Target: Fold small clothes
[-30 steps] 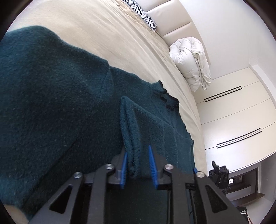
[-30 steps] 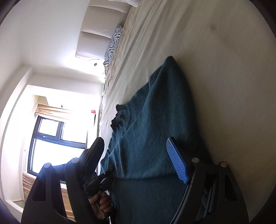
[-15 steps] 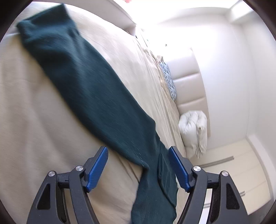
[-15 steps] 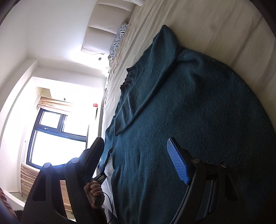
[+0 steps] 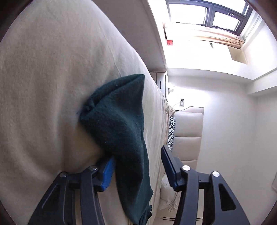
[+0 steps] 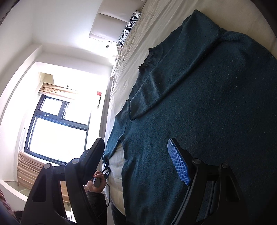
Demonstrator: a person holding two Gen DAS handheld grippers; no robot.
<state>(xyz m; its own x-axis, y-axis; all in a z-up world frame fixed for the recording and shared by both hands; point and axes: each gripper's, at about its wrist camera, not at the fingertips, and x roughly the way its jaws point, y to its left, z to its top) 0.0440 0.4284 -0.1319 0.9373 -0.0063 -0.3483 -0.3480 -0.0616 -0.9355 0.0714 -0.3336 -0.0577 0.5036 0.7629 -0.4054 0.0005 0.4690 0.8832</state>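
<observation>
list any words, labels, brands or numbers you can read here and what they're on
No text can be read in either view.
Small red sign on the wall beside the window: too small and washed out to read.
Dark green sweater: no label or print visible.
Zebra-striped pillow: pattern only, no lettering.

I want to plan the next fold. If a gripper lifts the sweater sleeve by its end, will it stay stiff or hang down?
The sleeve will probably hang limp: it already drapes in soft folds. The thick fuzzy knit should grip the pads rather than slip.
</observation>
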